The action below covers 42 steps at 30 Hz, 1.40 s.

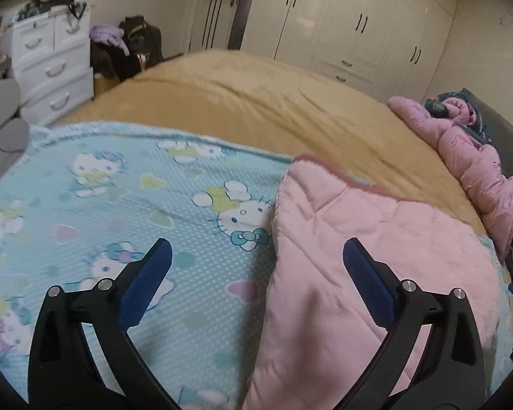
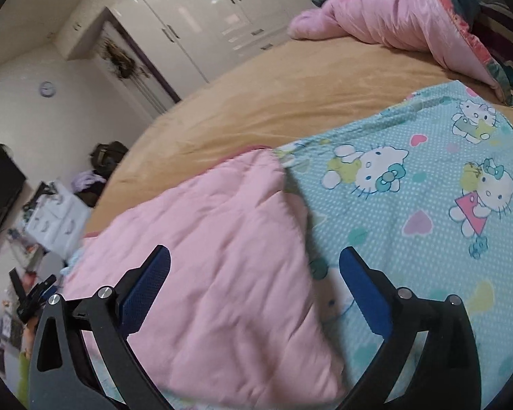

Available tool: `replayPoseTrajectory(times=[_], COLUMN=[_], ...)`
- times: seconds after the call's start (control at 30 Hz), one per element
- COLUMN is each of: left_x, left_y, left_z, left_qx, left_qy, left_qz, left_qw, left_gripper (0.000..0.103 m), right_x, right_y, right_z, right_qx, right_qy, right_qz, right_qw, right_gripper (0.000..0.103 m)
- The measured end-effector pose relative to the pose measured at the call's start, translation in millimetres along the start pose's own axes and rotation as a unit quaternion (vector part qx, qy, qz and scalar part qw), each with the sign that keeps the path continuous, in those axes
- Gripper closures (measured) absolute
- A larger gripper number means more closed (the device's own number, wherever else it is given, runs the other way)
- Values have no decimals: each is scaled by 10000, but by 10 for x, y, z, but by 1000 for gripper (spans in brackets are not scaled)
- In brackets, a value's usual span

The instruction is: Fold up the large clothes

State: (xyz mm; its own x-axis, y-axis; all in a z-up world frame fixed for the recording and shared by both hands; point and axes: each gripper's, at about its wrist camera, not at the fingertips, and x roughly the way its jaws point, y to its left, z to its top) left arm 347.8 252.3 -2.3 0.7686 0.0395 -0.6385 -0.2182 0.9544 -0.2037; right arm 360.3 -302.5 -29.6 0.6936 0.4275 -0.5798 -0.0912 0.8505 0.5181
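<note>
- Left wrist view shows our left gripper [image 1: 256, 273] with its jaws spread wide, blue pads apart and nothing between them; it hangs above the bedding, not touching it.
- Our right gripper [image 2: 254, 273] reads the same in its own view: jaws wide open, empty, clear of the cloth below.
- What we are folding is a quilt [image 1: 126, 205] with a light blue cat-cartoon print on one face and pink quilted lining [image 1: 376, 256] on the other. It lies flat on the near part of the bed [image 1: 256, 102], over the tan bedspread.
- One portion is turned over so the pink lining [image 2: 215, 239] lies on top of the blue face [image 2: 410, 205]. We judge this to be a first fold laid down and let go.
- Much blue face is uncovered on one side, so we think further folds are left: bringing the rest over, squaring the edges, then halving the bundle. The near edge is hidden under the grippers, so we cannot tell how well it lines up.
- The folded flap looks slightly puffed and creased; it may want smoothing before the next fold.
- Well apart, toward the far side of the bed, a pink padded jacket [image 1: 468, 164] lies heaped against darker patterned bedding [image 2: 461, 7]; it does not touch the quilt.
- Off the bed stand a white drawer unit [image 1: 51, 68], a pile of dark bags and clothes [image 1: 126, 48], and glossy white wardrobes [image 1: 359, 27]. None obstructs us; the tan spread beyond the quilt is bare.
</note>
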Motion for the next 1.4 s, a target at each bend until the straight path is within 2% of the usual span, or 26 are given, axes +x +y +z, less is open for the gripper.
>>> replayPoseTrajectory(times=[0.23, 0.37, 0.5, 0.7, 0.97, 1.07, 1.3, 1.4], left_x=[-606, -673, -617, -369, 152, 296, 561, 761], left_y=[-187, -249, -279, -354, -393, -349, -250, -143], left_z=[-138, -319, -509, -722, -792, -786, -740, -754], left_qx=[185, 238, 399, 638, 697, 604, 387, 67], left_qy=[-298, -127, 93, 442, 920, 1009, 1262, 1571], left_qz=[-121, -219, -139, -125, -77, -196, -532, -877], left_qw=[9993, 9994, 9991, 9969, 9933, 9929, 9898, 9837], left_gripper=[9, 9, 9, 9, 9, 8, 8, 8], right_x=[-392, -445, -432, -232, 253, 394, 658, 771], right_y=[295, 348, 353, 190, -171, -279, -395, -439], right_z=[-151, -239, -360, -449, -464, -472, -444, -419], right_qx=[-379, -442, -599, -484, -326, -305, -188, -96], right_qy=[-47, 64, 163, 367, 750, 886, 1225, 1398], right_qz=[221, 277, 191, 52, -297, -352, -132, 3], right_qw=[9990, 9986, 9979, 9981, 9962, 9950, 9922, 9901], right_gripper=[4, 4, 4, 4, 4, 4, 4, 4])
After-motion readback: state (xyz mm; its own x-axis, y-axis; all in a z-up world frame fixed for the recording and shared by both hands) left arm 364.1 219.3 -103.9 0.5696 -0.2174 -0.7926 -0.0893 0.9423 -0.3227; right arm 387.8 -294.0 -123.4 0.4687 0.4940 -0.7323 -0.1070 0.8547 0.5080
